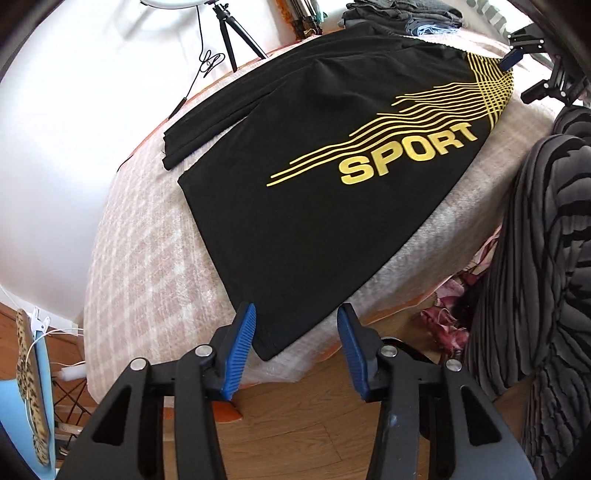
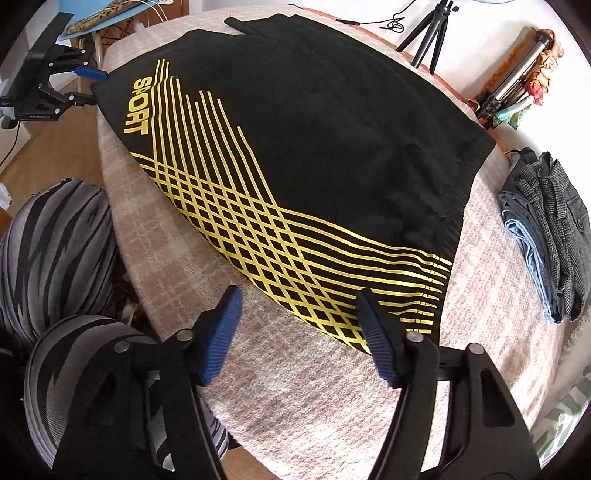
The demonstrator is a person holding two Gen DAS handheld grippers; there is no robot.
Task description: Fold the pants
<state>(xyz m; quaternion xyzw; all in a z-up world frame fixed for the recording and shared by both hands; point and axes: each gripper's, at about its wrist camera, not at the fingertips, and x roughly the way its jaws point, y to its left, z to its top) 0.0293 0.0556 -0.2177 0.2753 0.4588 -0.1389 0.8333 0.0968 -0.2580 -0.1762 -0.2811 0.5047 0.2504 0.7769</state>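
Black pants with yellow stripes and the word SPORT lie flat on a round table with a pink checked cloth. My left gripper is open and empty, just above the near leg hem at the table's edge. My right gripper is open and empty, hovering over the waistband corner of the pants with the yellow lattice print. The right gripper also shows at the far end in the left wrist view. The left gripper shows at the far hem in the right wrist view.
A stack of folded clothes sits on the table to the right of the waistband. A person's striped grey legs are beside the table. A tripod, a cable and a blue chair stand around the table on the wood floor.
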